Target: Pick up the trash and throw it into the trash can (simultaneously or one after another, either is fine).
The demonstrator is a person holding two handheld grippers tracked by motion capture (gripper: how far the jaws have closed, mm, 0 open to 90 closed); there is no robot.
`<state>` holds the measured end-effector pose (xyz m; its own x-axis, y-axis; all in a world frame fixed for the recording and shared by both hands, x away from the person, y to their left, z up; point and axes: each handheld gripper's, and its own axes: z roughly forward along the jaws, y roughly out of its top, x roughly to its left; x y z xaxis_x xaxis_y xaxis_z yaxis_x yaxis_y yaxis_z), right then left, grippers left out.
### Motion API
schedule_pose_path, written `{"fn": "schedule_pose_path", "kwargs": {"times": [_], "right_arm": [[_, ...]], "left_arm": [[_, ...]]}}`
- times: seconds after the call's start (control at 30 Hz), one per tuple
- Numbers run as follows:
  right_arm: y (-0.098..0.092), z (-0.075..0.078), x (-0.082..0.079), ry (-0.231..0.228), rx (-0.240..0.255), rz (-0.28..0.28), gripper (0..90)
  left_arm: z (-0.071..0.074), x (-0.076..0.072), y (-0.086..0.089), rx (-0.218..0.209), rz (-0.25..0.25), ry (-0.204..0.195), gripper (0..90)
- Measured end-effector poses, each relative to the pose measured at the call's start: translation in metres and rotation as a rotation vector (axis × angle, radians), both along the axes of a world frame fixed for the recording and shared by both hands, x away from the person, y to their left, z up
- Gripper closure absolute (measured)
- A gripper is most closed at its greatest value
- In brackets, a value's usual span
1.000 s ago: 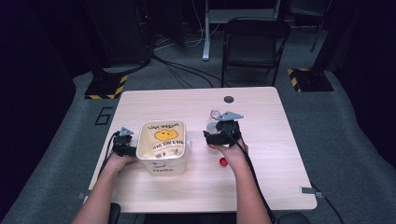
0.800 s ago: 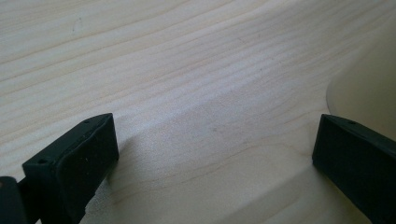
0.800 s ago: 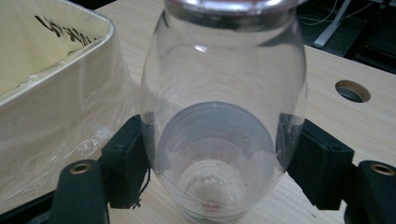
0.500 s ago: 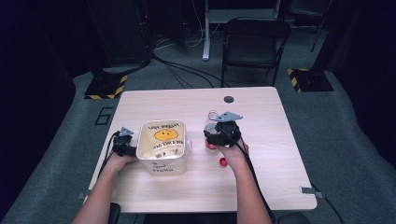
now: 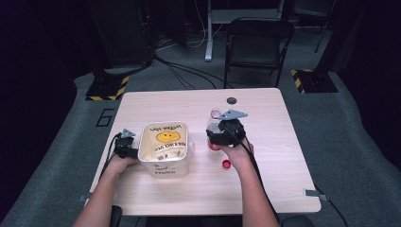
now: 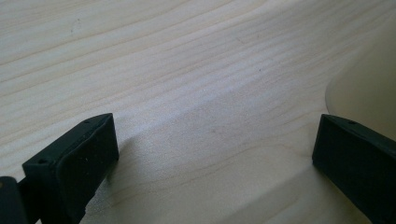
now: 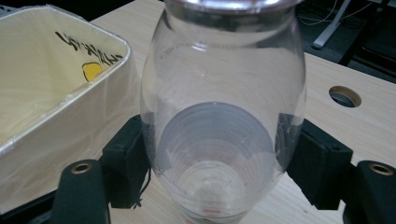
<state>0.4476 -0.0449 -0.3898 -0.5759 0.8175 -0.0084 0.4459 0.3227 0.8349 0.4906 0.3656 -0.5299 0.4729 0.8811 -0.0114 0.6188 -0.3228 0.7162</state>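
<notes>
Right gripper view: clear bottle point(image 7: 224, 116), empty, light, slippery, crushable; your right gripper's point(image 7: 224, 172) fingers point(image 7: 123, 170) have just been closing, clasping its belly; left gripper's point(image 6: 210, 154) fingers gape empty.

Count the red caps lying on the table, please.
1. The red cap lies on the table, near the right hand, in front of the clear bottle.
</notes>
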Motion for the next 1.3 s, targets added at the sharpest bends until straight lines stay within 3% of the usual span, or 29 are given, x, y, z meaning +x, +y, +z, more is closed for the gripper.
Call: {"fn": "schedule_pose_path", "kwargs": {"times": [0.37,0.97,1.3], "right_arm": [[0.004,0.022,-0.007,-0.015,-0.013,0.025,28.2],[0.008,0.068,-0.016,-0.051,0.015,0.079,28.2],[0.017,0.088,-0.021,-0.071,-0.005,0.123,28.2]], "left_arm": [[0.000,0.000,-0.001,-0.002,-0.001,0.000,0.0],[0.000,0.000,-0.001,0.000,-0.005,-0.001,0.0],[0.000,0.000,-0.001,0.000,-0.005,-0.001,0.0]]}}
